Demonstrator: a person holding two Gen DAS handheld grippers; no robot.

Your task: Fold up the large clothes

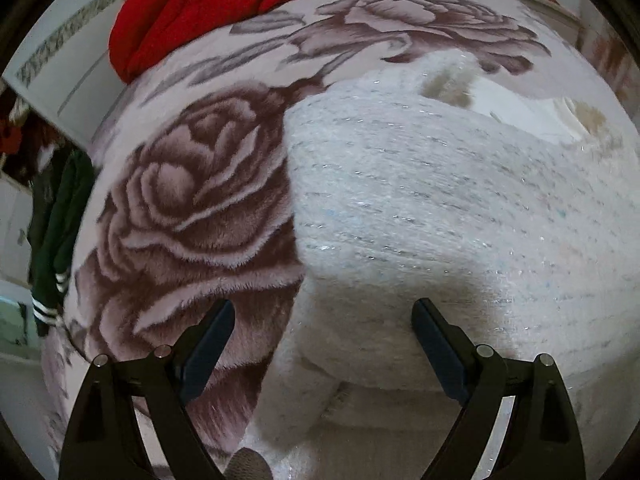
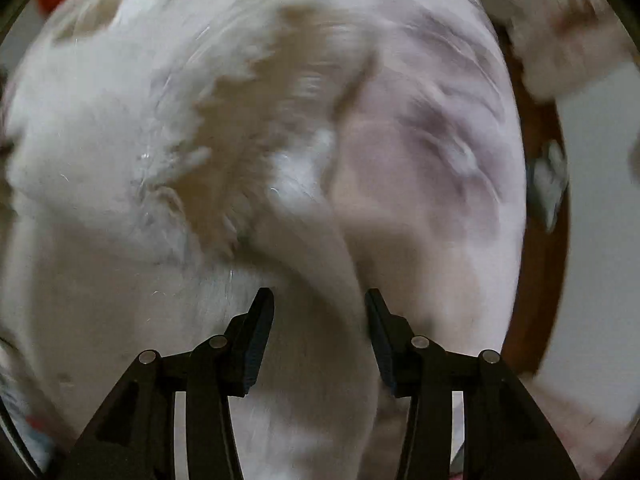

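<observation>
Both grippers are hanging released: my left gripper (image 1: 323,312) and right gripper (image 2: 320,300) are hovering over the white sweater (image 1: 420,200), which is lying on the rose-patterned blanket (image 1: 192,208). Red cloth (image 1: 208,4) is sitting at the far edge; the right view is blurring.

The light was soft, even and rather dim in both views, with no hard glare. In the left wrist view the white sweater (image 1: 440,208) and the rose blanket (image 1: 192,200) were fairly sharp in the middle, threads in the knit catching small glints. A soft shadow lay on the sweater near the lower edge. Toward the rim the red cloth (image 1: 192,12) smeared and bent with the fisheye, and the corners went black. The right wrist view was heavily motion-blurred: the fabric (image 2: 160,160) streaked, only the black fingers (image 2: 256,336) staying crisp.
</observation>
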